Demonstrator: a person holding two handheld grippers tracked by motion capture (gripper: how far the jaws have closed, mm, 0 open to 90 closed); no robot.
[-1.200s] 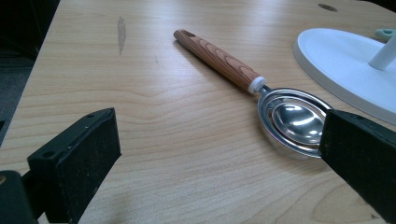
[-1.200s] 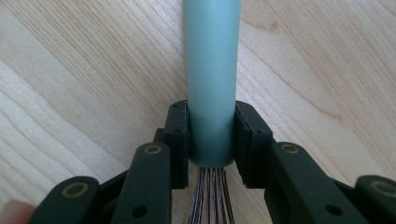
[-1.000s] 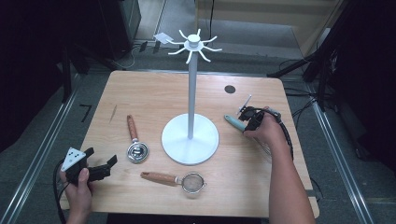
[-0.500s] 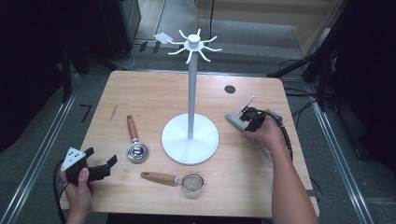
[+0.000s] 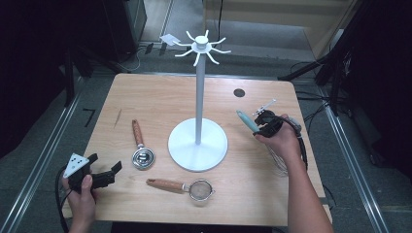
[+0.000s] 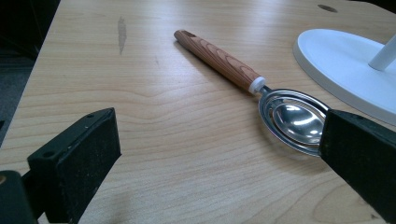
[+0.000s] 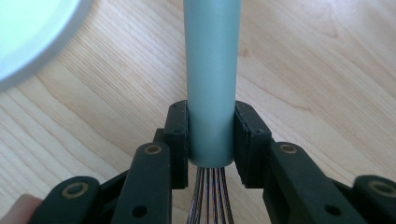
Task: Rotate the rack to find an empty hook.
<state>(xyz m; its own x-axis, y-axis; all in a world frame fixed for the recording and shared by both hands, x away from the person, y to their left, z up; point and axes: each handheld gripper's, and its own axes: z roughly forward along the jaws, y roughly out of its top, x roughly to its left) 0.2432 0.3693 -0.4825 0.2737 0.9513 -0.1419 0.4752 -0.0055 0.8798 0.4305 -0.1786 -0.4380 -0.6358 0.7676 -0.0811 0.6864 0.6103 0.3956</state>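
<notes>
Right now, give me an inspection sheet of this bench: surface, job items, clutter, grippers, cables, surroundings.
Surface: wooden table, dark round hole at the far right, dark streak at left.
Job's things: whisk with grey-green handle, clamped just above its wires; white hook stand at centre, hooks bare.
Clutter: wood-handled spoon; wood-handled strainer.
Grippers: right gripper shut on the whisk handle; left gripper open, holding nothing, at the near left corner.
Cables: one trails from each gripper; more on the floor.
Surroundings: dark equipment, floor rails either side.
</notes>
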